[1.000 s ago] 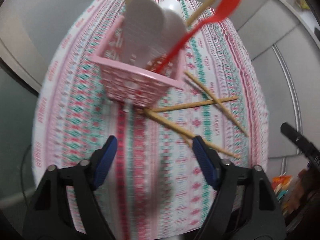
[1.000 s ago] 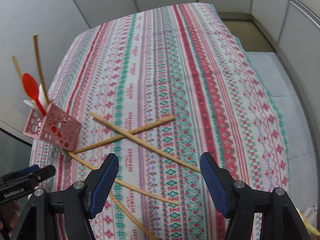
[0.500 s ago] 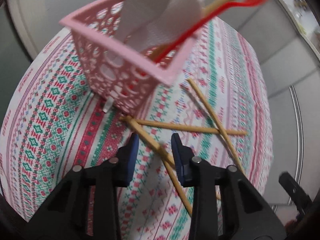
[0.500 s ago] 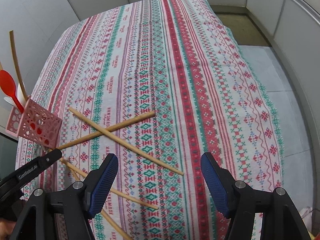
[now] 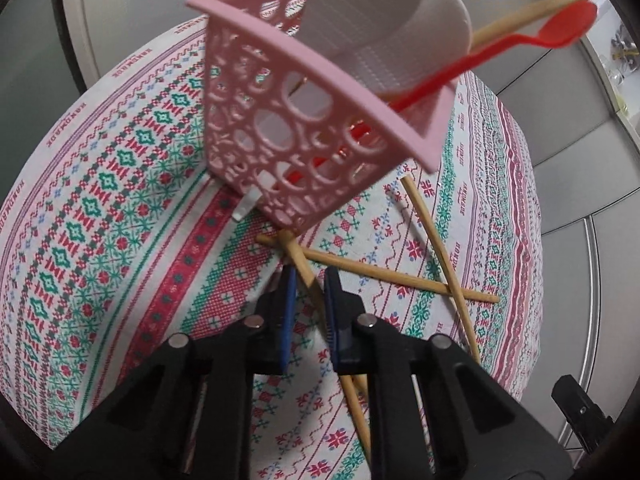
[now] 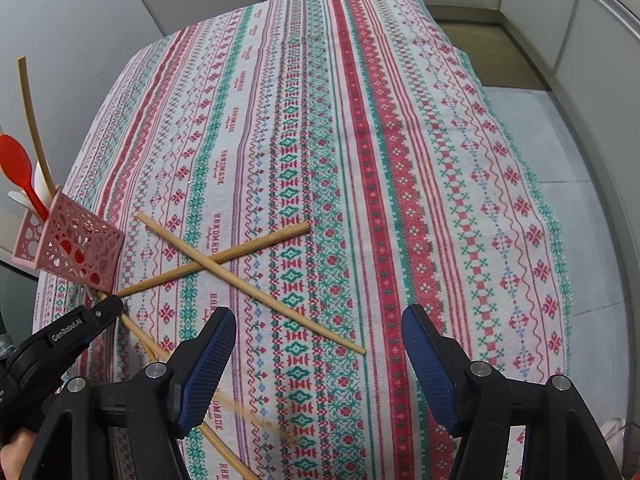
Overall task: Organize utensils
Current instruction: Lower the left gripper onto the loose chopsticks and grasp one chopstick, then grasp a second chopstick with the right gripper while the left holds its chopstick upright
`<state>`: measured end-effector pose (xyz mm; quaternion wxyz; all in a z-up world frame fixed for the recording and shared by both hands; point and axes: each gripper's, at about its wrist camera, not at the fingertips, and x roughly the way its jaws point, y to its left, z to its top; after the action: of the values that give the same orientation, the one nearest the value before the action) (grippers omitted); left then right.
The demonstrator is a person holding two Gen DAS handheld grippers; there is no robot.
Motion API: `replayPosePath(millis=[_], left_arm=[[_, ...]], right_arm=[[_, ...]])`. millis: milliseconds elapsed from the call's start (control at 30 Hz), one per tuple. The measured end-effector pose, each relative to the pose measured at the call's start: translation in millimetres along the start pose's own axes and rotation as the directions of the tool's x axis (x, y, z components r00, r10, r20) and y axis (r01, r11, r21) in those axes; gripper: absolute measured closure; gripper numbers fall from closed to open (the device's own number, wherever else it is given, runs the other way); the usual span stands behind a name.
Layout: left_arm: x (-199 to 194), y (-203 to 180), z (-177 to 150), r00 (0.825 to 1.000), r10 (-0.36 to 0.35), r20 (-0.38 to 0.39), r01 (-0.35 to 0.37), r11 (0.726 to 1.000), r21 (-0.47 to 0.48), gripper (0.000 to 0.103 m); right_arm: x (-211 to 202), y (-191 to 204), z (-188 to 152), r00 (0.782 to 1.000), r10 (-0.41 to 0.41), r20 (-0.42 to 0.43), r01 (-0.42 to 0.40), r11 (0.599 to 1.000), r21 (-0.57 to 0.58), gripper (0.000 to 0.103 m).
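Note:
A pink perforated basket (image 5: 304, 128) stands on the patterned tablecloth and holds white spoons (image 5: 372, 28), a red spoon (image 5: 516, 46) and a chopstick. It also shows in the right wrist view (image 6: 76, 248) at the left edge. Several wooden chopsticks lie crossed on the cloth (image 5: 400, 276) (image 6: 248, 276). My left gripper (image 5: 310, 292) is shut on one chopstick (image 5: 304, 268) just in front of the basket. My right gripper (image 6: 320, 364) is open and empty, above the cloth near the crossed chopsticks.
The table (image 6: 380, 140) is covered with a striped red, green and white cloth. Grey wall panels stand behind it. The floor drops away at the right edge (image 6: 560, 152). The left gripper's body (image 6: 60, 336) shows at the right wrist view's lower left.
My left gripper moved down toward the basket and closed from wide open onto a chopstick. My right gripper stayed open and shifted slightly.

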<state>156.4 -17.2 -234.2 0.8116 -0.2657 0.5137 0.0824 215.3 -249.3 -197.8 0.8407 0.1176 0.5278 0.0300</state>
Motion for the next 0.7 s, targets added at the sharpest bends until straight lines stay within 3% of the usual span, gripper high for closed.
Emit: replayPosePath(millis=[267, 433, 700], left_arm=[[-25.9, 36.0, 1.5, 0.995, -0.083, -0.049, 0.081, 0.996, -0.043, 0.095], [-40.3, 56.2, 4.9, 0.991, -0.094, -0.092, 0.091, 0.995, -0.04, 0.095], [-70.0, 87.0, 16.3, 0.98, -0.141, -0.142, 0.14, 0.99, -0.017, 0.095]], right_arm=[[3.9, 8.6, -0.9, 1.0, -0.008, -0.004, 0.008, 1.0, -0.016, 0.031], [11.1, 16.3, -0.3, 1.0, -0.009, -0.018, 0.008, 1.0, -0.02, 0.031], [29.0, 46.6, -4.5, 0.994, 0.067, -0.083, -0.07, 0.997, -0.036, 0.031]])
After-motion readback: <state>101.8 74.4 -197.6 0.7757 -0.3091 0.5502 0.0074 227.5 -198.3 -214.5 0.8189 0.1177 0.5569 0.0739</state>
